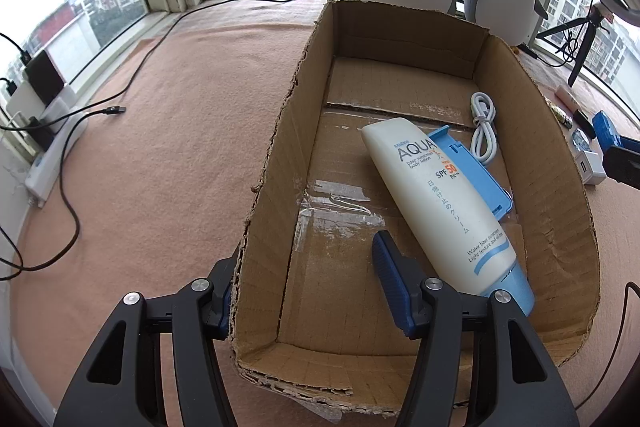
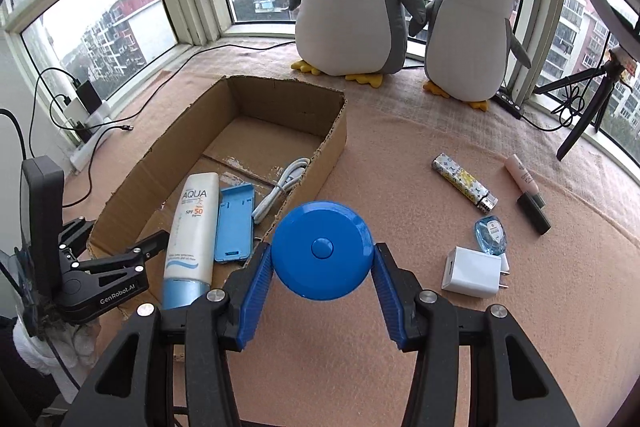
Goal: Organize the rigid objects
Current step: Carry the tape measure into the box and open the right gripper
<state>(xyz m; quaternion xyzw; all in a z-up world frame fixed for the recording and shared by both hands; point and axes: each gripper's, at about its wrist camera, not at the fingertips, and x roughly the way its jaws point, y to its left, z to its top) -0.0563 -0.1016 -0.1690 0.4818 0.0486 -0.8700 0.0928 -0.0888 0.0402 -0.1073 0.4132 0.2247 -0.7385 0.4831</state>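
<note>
My right gripper (image 2: pixel 323 285) is clamped on the round blue plastic tape-measure case (image 2: pixel 322 249), held above the peach blanket just beside the right wall of the torn brown cardboard box (image 2: pixel 332 143). My left gripper (image 1: pixel 308 291) stands spread wide, straddling the box's left wall (image 1: pixel 276 163) (one finger inside, one outside). Inside lie the white sunscreen tube (image 1: pixel 436 195), a blue plastic stand (image 1: pixel 476 171) and a coiled white cable (image 1: pixel 484 127). A white charger plug (image 2: pixel 474 273) sits near my right finger.

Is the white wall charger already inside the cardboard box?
No: the white wall charger lies on the blanket to the right of the cardboard box, outside its walls.
</note>
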